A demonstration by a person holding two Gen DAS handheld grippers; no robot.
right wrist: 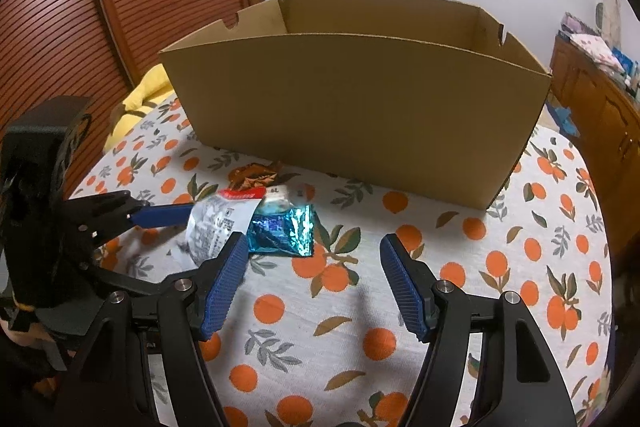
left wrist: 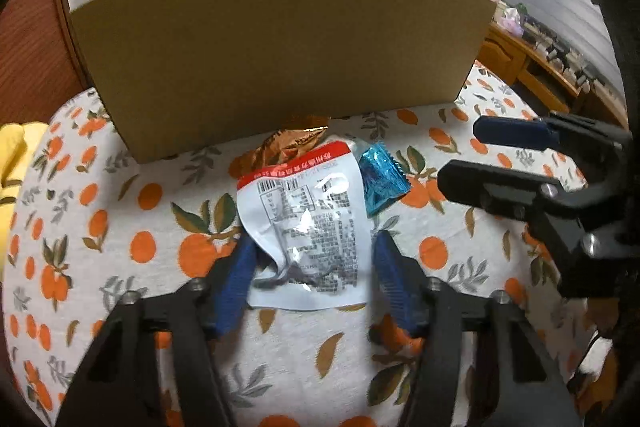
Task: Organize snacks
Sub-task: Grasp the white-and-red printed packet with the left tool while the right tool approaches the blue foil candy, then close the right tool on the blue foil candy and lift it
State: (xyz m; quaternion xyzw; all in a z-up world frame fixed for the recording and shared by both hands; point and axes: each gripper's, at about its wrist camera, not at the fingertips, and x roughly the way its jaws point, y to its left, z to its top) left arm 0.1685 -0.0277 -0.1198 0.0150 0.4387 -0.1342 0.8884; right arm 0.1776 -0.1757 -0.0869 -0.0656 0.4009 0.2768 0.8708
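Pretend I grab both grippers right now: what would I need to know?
Left gripper: open, straddling the white printed snack packet with a red band, not yet closed on it.
Right gripper: open, holding nothing, hovering over the orange-patterned tablecloth.
The shiny blue foil packet and the crinkled copper-brown wrapper lie before the open brown cardboard box.
No snack visibly boxed; all three remain.
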